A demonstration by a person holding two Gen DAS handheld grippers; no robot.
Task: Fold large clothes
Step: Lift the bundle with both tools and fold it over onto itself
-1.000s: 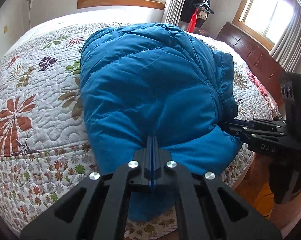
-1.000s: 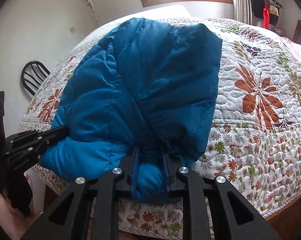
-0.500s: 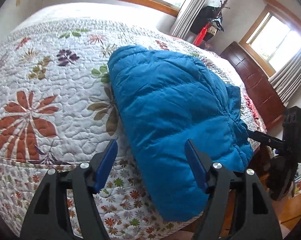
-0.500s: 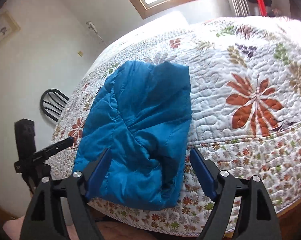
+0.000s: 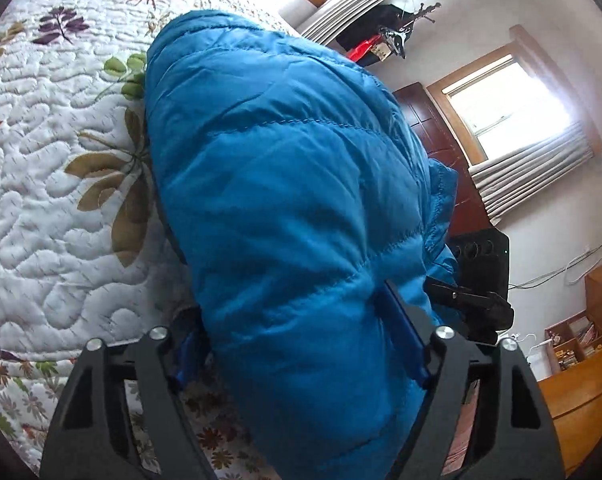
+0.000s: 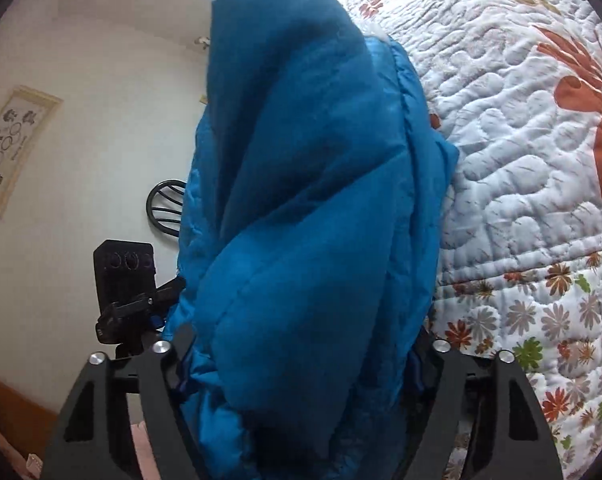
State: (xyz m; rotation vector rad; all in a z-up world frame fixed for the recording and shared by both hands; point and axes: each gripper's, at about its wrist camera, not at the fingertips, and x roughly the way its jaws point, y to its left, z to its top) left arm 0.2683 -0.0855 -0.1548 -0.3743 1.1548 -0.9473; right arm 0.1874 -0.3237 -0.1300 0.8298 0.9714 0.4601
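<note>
A blue quilted down jacket (image 5: 285,208) lies folded at the near edge of the bed and hangs over it; it also fills the right wrist view (image 6: 309,208). My left gripper (image 5: 301,344) is open, its jaws wide apart on either side of the jacket's thick near end. My right gripper (image 6: 301,360) is open too, jaws spread around the jacket's other near corner. Each gripper shows in the other's view, the right one (image 5: 473,304) and the left one (image 6: 129,304), both close against the jacket.
The bed has a white floral quilt (image 5: 53,184) stretching away to the left, and to the right in the right wrist view (image 6: 521,160). A dark wooden headboard (image 5: 433,128), a black chair (image 6: 165,208) by the wall and a wooden floor (image 5: 573,400) surround the bed.
A second ago both grippers were shut on the jacket's hem. They let go, pulled back, and have now moved in close again, open jaws straddling the jacket's bulk.
</note>
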